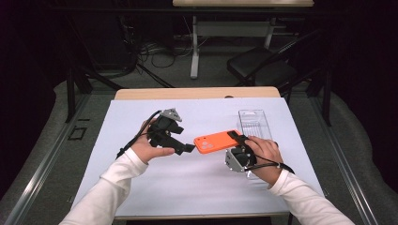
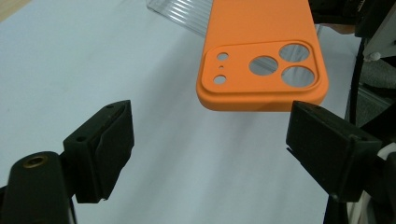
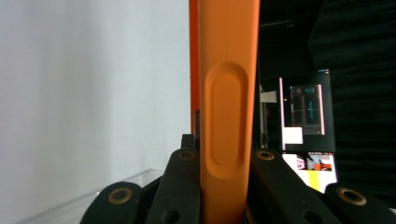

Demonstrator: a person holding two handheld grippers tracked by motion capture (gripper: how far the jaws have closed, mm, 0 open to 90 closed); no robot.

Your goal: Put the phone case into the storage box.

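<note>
Above the middle of the table [image 1: 141, 187], a little toward its right edge, an orange phone case [image 1: 216, 141] is held in the air, clear of the white sheet that covers the table. The right gripper [image 1: 238, 140] is clamped on one end of the case; in the right gripper view its two black jaws press on both faces of the case [image 3: 229, 116], seen edge-on with a long oval button bump. The other end of the case, with the camera holes [image 2: 280, 65], points toward the left gripper [image 1: 187, 148]. The jaws of this gripper stand wide apart and hold nothing; in the left gripper view they are just in front of the case's end, one on each side, not touching it. Beside the right hand [image 1: 265, 152], near the right edge of the table, lies a clear plastic tray [image 1: 255, 123].
</note>
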